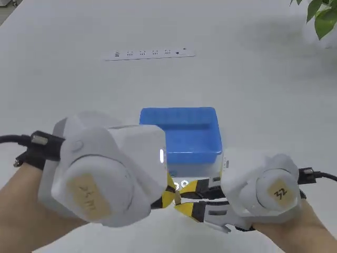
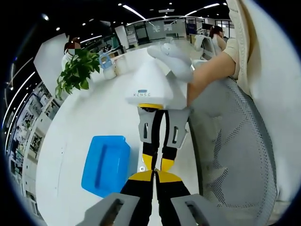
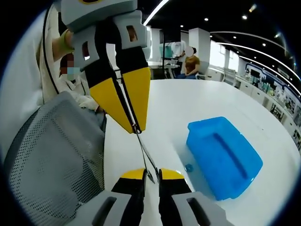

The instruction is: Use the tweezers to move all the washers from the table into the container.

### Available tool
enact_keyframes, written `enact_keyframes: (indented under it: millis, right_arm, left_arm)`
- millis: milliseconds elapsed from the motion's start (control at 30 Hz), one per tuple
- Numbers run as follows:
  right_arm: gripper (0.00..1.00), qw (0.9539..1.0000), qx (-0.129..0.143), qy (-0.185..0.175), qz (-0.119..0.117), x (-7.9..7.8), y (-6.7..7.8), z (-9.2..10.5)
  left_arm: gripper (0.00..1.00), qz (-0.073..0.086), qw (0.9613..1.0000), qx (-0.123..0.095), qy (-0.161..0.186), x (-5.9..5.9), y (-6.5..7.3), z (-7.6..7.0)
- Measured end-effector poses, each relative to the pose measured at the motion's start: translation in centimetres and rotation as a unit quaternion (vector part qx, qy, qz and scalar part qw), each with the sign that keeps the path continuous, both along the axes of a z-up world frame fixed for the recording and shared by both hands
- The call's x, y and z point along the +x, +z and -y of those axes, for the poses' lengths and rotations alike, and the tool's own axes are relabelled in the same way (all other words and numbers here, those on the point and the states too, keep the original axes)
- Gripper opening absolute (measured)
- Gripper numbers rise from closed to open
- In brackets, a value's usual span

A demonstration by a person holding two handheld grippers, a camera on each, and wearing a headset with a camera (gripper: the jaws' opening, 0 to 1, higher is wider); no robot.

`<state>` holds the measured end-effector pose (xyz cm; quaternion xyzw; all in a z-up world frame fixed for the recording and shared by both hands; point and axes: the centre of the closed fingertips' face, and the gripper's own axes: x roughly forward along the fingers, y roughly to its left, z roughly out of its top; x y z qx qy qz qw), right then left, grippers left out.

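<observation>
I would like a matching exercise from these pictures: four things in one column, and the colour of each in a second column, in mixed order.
Things:
1. container
2. power strip
3. plant
4. tweezers

Colours:
a. white
b. bare metal
c. blue
d. green

Pairs: 1c, 2a, 3d, 4b.

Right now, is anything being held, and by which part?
The tweezers: the left gripper's jaws clamp one end. The other end sits between the right gripper's jaws; whether those pinch it cannot be told.
</observation>
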<state>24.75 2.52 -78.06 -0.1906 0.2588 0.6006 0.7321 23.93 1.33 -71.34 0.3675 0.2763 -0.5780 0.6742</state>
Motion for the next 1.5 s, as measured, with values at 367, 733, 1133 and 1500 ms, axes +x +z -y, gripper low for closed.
enact_keyframes:
  millis: [367,733,1133,1500]
  right_arm:
    - [0.07,0.9993,0.013,-0.008,-0.033,0.6,-0.7,-0.3]
    - [0.04,0.9997,0.011,0.019,-0.014,0.7,0.6,-1.1]
    - [0.02,0.9943,0.050,-0.062,-0.071,2.1,0.6,-0.1]
    - [0.02,0.9766,0.114,-0.135,-0.122,3.0,2.7,1.4]
  left_arm:
    - [0.00,-0.026,0.9995,0.016,0.012,1.3,-0.7,-0.7]
    - [0.00,-0.053,0.9984,0.015,0.009,1.4,-0.9,-0.2]
    - [0.28,-0.084,0.9778,-0.124,0.146,1.7,0.8,-1.3]
    - [0.54,-0.102,0.9284,-0.242,0.263,0.7,1.8,-3.6]
